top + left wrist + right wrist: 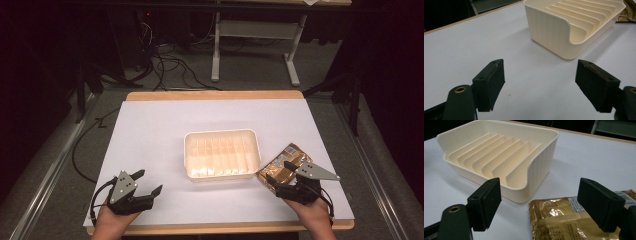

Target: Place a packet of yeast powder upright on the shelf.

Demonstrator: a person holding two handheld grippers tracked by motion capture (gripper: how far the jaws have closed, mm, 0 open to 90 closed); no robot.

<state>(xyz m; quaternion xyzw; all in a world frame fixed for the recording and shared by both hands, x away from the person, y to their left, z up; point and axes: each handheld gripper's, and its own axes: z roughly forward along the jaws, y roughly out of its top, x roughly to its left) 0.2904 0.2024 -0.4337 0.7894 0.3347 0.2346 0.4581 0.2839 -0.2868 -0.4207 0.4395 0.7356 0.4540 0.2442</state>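
A cream plastic tray (222,134) with several upright dividers sits in the middle of the white table. Just right of it lies a gold foil packet (285,162), flat on the table. My right gripper (279,171) hovers over the packet's near end, open. In the right gripper view the packet (556,220) lies low between the wide jaws, whose pads do not touch it, and the tray (539,167) is just beyond. My left gripper (150,181) is open and empty at the front left. Its own view shows the tray (549,32) ahead to the right.
A white sheet (150,130) covers the table, with a wooden edge (215,95) at the back. Cables (170,65) and a white table frame (216,45) stand on the floor beyond. Bare sheet lies left of the tray.
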